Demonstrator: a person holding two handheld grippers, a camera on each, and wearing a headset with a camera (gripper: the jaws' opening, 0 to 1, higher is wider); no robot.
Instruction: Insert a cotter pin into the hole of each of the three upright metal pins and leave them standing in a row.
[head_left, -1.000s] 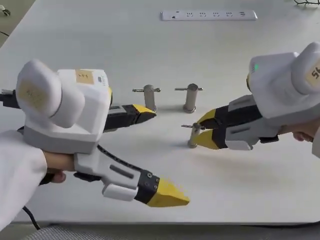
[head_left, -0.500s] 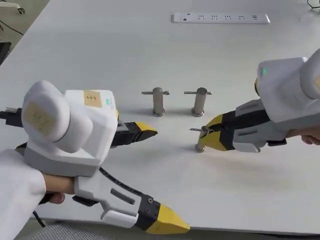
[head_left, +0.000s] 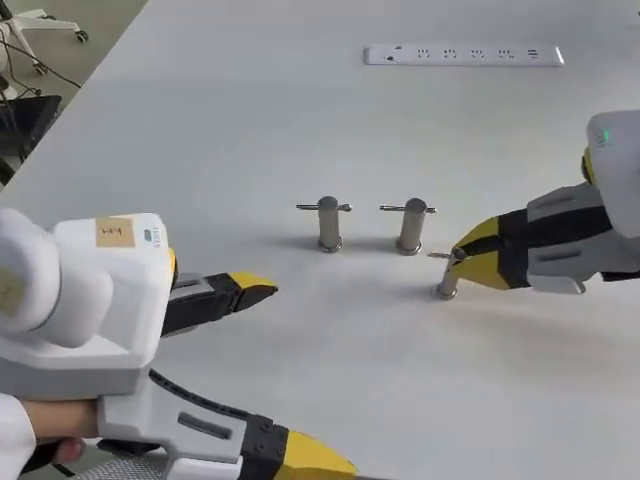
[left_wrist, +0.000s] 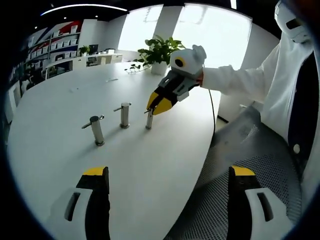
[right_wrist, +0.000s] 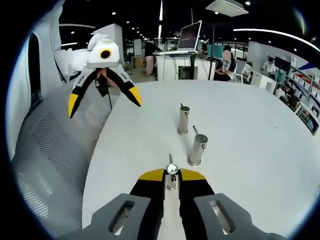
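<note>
Left claw backed off; right gripper view: right claw clamps third pin.

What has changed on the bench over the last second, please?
The right gripper, shut on the third pin, has carried it right, toward the row's end. The open left gripper has drawn back from the left pin. That pin and the middle pin stand unmoved.
</note>
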